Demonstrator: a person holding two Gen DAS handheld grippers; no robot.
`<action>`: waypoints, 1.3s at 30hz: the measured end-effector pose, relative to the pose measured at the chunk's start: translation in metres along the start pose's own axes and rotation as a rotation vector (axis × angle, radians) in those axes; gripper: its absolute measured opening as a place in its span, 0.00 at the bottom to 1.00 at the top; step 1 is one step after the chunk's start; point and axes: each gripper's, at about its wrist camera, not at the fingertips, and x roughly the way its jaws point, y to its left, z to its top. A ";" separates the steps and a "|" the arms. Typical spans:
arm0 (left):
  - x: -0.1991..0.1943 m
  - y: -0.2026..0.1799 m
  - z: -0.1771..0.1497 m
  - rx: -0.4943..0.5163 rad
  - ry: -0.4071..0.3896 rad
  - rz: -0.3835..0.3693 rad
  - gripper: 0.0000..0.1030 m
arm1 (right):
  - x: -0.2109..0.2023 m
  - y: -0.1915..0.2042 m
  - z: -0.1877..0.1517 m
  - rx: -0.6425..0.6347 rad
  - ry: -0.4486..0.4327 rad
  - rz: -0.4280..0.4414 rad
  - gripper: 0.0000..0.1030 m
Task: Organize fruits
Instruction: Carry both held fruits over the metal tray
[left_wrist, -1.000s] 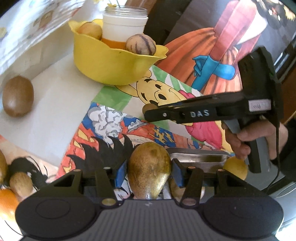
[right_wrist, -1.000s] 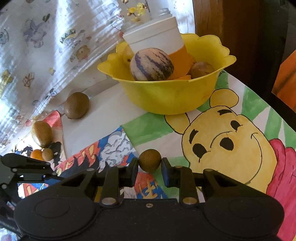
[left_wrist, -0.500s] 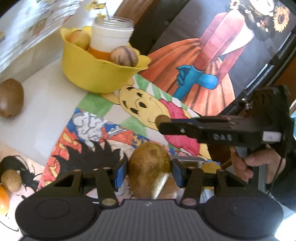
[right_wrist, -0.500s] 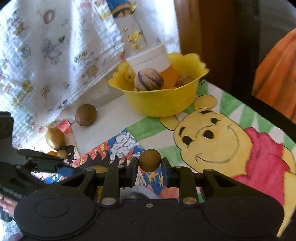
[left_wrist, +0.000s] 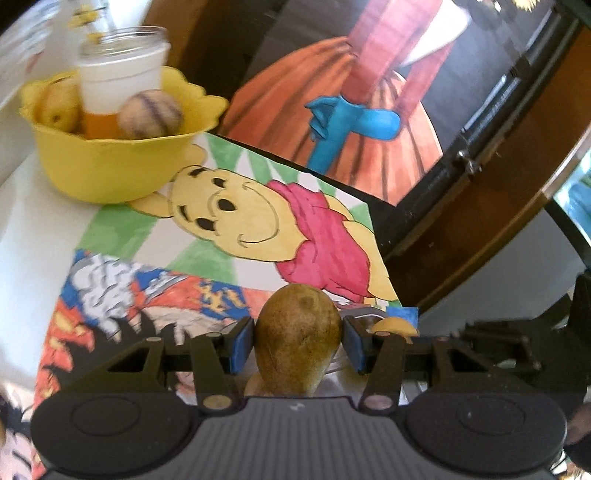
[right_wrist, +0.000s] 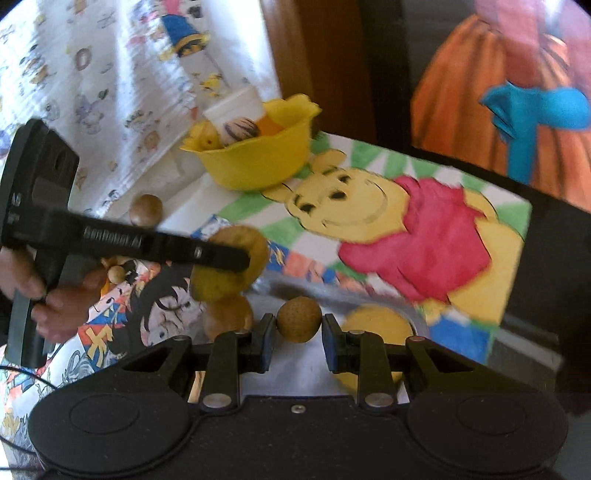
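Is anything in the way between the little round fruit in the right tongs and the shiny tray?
Nothing visible blocks it. The right tongs hold the little round fruit right over the shiny tray, whose bare middle is open. Two fruits already lie in it: a yellow one and a brown one.

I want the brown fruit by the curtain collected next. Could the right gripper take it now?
Probably not: the right gripper is shut on a small round fruit, and the left gripper crosses toward the brown fruit.

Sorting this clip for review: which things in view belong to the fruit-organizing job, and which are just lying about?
Job:
- large brown pear-shaped fruit in the left gripper
- small round tan fruit in the right gripper
- yellow scalloped plastic bowl holding a striped round fruit
- loose brown round fruit

Lying about:
- white jar in the bowl
- coloured cartoon drawings
- printed cloth
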 end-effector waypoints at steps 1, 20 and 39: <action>0.003 -0.003 0.002 0.014 0.009 -0.002 0.53 | -0.002 0.000 -0.004 0.009 -0.007 0.001 0.28; 0.042 -0.029 0.007 0.215 0.197 0.077 0.54 | 0.003 0.018 -0.041 0.026 0.001 -0.071 0.28; 0.032 -0.027 -0.008 0.158 0.162 0.093 0.62 | 0.011 0.025 -0.056 -0.006 0.017 -0.156 0.35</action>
